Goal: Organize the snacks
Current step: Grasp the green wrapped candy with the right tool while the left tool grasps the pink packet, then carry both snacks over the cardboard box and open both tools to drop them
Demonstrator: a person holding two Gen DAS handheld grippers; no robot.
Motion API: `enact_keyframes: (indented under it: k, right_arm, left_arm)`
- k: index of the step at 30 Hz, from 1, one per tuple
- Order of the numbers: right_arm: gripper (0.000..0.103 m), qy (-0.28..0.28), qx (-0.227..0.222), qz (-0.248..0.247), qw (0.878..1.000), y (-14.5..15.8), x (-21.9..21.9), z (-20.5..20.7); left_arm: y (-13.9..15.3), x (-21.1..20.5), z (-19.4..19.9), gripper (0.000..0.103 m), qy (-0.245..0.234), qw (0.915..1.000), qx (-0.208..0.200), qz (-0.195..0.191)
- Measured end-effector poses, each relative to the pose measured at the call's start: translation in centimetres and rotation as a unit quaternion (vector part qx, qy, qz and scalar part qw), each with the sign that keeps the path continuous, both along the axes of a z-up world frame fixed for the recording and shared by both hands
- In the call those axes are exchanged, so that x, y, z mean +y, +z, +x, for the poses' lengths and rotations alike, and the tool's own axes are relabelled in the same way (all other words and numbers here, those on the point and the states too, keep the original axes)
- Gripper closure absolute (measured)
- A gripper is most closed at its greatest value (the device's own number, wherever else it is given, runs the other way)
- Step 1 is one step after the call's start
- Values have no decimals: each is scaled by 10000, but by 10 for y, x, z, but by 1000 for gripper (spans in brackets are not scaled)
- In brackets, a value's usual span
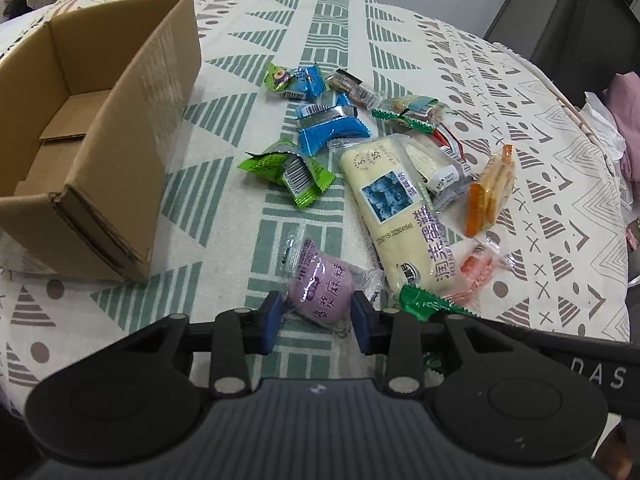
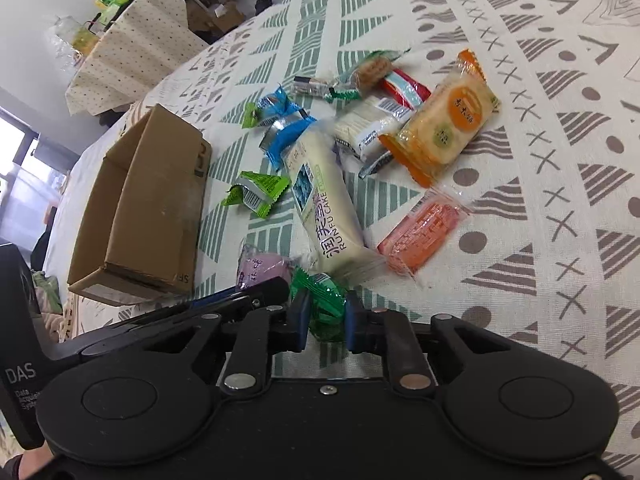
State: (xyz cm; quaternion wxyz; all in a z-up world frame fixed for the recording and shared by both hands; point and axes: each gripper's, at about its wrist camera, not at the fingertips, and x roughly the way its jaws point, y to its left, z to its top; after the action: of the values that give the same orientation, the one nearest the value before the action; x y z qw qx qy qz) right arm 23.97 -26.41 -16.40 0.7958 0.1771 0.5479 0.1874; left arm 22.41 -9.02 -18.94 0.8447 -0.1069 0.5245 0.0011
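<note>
While a patterned cloth (image 1: pixel 400 20) of green and grey triangles, dots and crosses covers the table, an open brown box (image 1: pixel 100 128) stands on its left part, with no snack visible inside and the letters "SF" just legible on one wall in the right wrist view. Beside the box lies the loose heap of snacks, the largest a long cream cake (image 1: pixel 394 216) printed "RUNFU CAKE" under Chinese characters, with a blue picture panel on its wrapper. Right of the cake rests an orange-edged cracker pack (image 2: pixel 442 120) showing round biscuits, and nearer the camera a clear pink wafer pack (image 2: pixel 420 236). Behind the cake sit a white pack (image 1: pixel 434 162) with a barcode label, two blue packets (image 1: pixel 330 126), a bright green packet (image 1: pixel 290 172) with a barcode showing, and smaller wrapped sweets at the far end that are too jumbled to read. The left gripper (image 1: pixel 316 312) has its blue fingers pinching a purple mochi (image 1: pixel 320 290) in a clear wrapper with purple Chinese writing, at the near end of the heap. The right gripper (image 2: pixel 326 316) has its fingers closed against a dark green candy (image 2: pixel 320 300) just beside the cake's near end. "DAS" is printed on each gripper's body.
</note>
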Motion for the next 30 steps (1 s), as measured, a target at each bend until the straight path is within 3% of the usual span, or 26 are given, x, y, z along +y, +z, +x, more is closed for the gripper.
enact_keyframes:
  k: [16,30]
  right_arm:
    - [89,-186,-982,429,9941,46,-5,-17]
    - [89,-114,-1631,758,9836,74,23,-14]
  left_arm:
    - [60,12,-34,68,135,9975,-687,80]
    - [116,45,-52,68,446,9906,-1278,210]
